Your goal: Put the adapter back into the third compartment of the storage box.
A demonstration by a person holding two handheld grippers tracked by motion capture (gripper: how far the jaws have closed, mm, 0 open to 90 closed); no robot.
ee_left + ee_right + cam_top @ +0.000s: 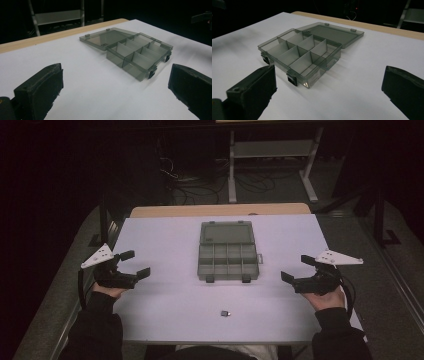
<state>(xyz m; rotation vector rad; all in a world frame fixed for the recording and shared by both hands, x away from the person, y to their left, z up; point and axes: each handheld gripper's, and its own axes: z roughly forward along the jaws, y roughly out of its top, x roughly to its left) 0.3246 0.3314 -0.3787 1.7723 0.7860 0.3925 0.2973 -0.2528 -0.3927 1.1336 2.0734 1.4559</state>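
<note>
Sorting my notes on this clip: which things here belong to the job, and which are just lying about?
Job: open compartment box, small dark part, left gripper and right gripper, both open.
Lying about: metal frame and cables on the floor behind the table.

The compartment box [228, 261] with its lid [226, 233] folded flat toward the far edge is the main obstacle, standing mid-table [160, 305]. Bare surface lies on both its sides, between it and the left and right edges, where the left gripper [136, 264] and right gripper [297, 268] hover open. Along the near edge, a small dark part [225, 313] lies alone, with room around it.
</note>
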